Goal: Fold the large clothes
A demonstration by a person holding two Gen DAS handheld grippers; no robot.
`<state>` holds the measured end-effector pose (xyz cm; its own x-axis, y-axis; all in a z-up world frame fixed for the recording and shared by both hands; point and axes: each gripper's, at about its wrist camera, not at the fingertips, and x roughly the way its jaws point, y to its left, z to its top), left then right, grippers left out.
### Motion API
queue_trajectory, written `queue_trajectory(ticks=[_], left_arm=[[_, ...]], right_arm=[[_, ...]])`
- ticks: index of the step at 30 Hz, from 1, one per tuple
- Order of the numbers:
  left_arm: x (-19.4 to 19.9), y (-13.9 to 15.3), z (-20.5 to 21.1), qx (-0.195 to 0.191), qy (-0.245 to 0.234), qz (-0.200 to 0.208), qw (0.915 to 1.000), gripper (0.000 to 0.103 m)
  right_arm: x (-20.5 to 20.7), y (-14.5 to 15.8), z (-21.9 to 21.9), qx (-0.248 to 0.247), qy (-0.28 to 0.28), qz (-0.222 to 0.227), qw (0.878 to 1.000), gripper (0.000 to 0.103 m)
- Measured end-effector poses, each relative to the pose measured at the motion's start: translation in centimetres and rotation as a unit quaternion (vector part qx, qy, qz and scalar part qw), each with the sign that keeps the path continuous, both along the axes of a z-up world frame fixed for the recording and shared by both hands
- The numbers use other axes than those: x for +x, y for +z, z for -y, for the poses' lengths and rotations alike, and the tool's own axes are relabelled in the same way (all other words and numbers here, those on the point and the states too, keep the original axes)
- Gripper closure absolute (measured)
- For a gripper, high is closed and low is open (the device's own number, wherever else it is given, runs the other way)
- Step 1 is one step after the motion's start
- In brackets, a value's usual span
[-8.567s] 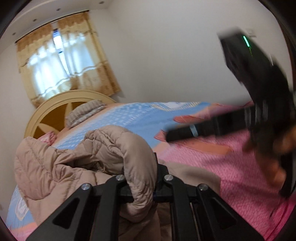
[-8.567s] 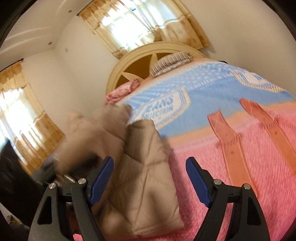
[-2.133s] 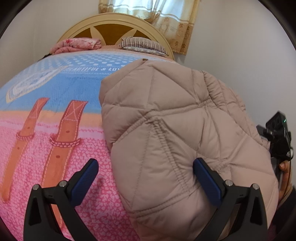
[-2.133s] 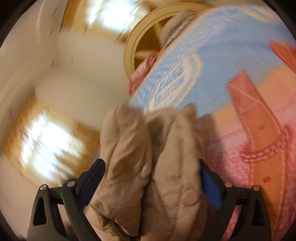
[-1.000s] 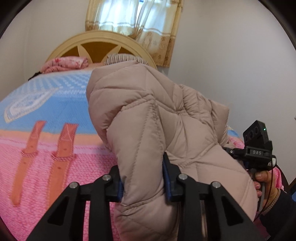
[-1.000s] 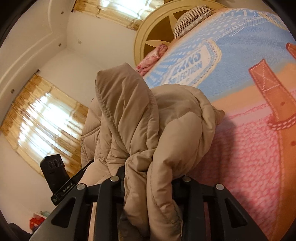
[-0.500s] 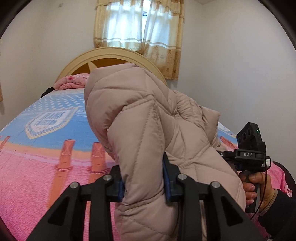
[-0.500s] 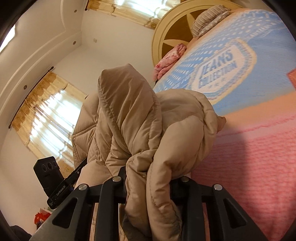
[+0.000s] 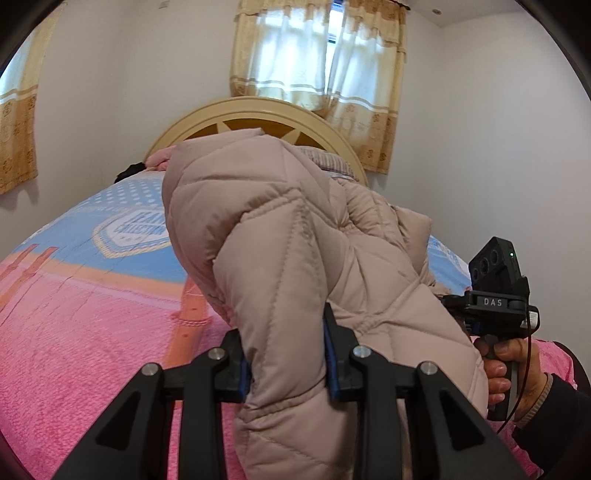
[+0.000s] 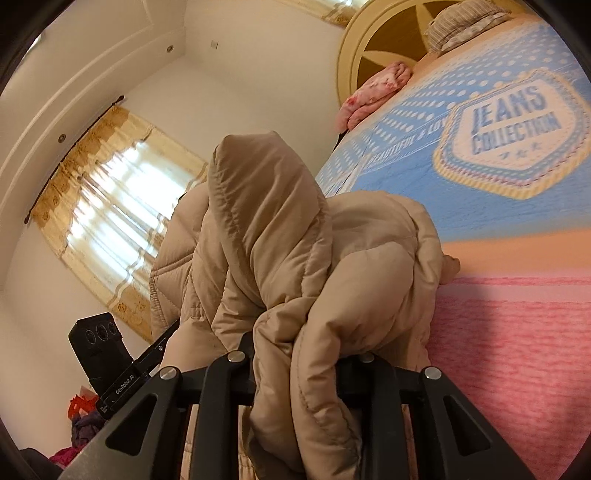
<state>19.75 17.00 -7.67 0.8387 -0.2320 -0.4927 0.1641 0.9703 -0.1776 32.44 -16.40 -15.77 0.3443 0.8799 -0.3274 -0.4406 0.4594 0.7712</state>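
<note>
A beige quilted puffer jacket point(image 9: 288, 240) hangs bunched above the bed, held at two places. In the left wrist view my left gripper point(image 9: 286, 354) is shut on a thick padded fold, blue pads pressing both sides. In the right wrist view my right gripper point(image 10: 295, 354) is shut on another bunched fold of the jacket point(image 10: 280, 229), its pads hidden by fabric. The right gripper's black body point(image 9: 495, 291) and the hand point(image 9: 506, 362) holding it show past the jacket's right edge. The left gripper's black body point(image 10: 99, 347) shows at lower left.
Below lies a bed with a pink and blue bedspread point(image 9: 92, 332) and a rounded cream headboard point(image 9: 258, 110). A pink pillow point(image 10: 373, 92) and a striped pillow point(image 10: 461, 26) lie at its head. Curtained windows point(image 9: 317, 55) are on the walls. Clutter point(image 10: 77, 410) sits on the floor.
Both grippers keep their hold on the jacket and have carried it sideways and slightly up over the bed. Both views have swung, and more of the blue end of the bedspread shows.
</note>
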Motion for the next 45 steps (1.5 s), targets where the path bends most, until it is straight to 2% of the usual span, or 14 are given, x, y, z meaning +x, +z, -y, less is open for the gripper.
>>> queue_trajectory(ticks=[10,16,21,23,28,31,37,39,43,45], left_arm=[[0.0,-0.5,-2.9,-0.005,0.038,0.005,0.9993,0.072],[0.3,-1.9,-3.7,-0.013,0.059,-0.008,0.9982,0.072],[0.6,-3.6,-4.1,-0.006,0.074,-0.025,0.9969,0.07],[0.5,-4.5,-4.5,-0.002,0.084,-0.036,0.9958,0.067],[0.5,-6.7,-5.7,0.001,0.115,-0.061,0.9915,0.044],[0.2,-7.3,-6.2,0.0,0.127,-0.063,0.9898,0.033],[-0.3,-7.8,-6.4,0.018,0.149,-0.06,0.9869,0.017],[-0.4,-7.6,-6.5,0.025,0.163,-0.062,0.9844,0.008],[-0.6,-7.8,-7.0,0.021,0.177,-0.07,0.9816,0.001],[-0.9,-7.6,-7.0,0.024,0.181,-0.071,0.9806,0.001]], right_arm=[[1.4,0.5,-6.0,-0.007,0.034,0.002,0.999,0.079],[2.0,1.1,-8.1,-0.02,0.052,0.005,0.998,0.079],[2.5,-0.2,-9.5,-0.033,0.06,-0.008,0.998,0.079],[2.7,-0.7,-10.0,-0.041,0.06,-0.015,0.997,0.079],[3.2,-3.2,-10.7,-0.07,0.055,-0.039,0.995,0.078],[3.3,-4.1,-10.8,-0.066,0.054,-0.049,0.995,0.076],[3.4,-4.7,-11.3,-0.086,0.051,-0.051,0.994,0.071],[3.3,-4.5,-11.5,-0.095,0.048,-0.049,0.993,0.066],[3.1,-4.2,-11.3,-0.109,0.034,-0.048,0.992,0.056],[3.2,-4.2,-11.1,-0.106,0.025,-0.056,0.992,0.047]])
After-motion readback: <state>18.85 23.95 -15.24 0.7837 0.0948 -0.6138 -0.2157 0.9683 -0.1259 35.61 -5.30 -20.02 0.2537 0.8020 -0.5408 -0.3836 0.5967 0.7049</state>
